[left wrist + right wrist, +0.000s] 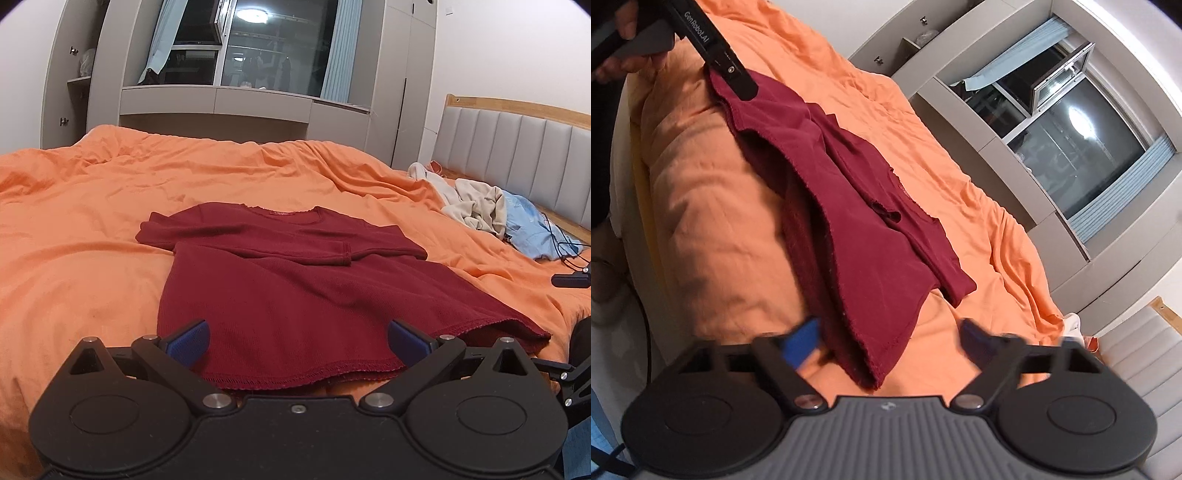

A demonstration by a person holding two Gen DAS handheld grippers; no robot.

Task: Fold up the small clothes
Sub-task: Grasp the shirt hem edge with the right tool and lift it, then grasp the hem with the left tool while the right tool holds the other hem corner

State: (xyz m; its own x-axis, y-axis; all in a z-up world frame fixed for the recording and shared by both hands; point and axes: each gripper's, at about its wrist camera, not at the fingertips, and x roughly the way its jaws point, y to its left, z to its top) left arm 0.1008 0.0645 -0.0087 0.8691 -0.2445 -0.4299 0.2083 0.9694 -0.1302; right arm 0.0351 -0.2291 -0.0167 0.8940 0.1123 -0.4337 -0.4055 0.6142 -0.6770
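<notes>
Soft red shirt (295,295), limp and light; both claws (295,341) (886,341) wide, empty; pinch your hem corners, bottom of frame.

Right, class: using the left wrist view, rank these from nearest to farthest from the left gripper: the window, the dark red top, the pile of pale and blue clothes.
1. Dark red top: directly ahead of the left gripper, hem between its open fingers.
2. Pile of pale and blue clothes: far right, by the headboard.
3. Window: beyond the bed, centre back.
</notes>
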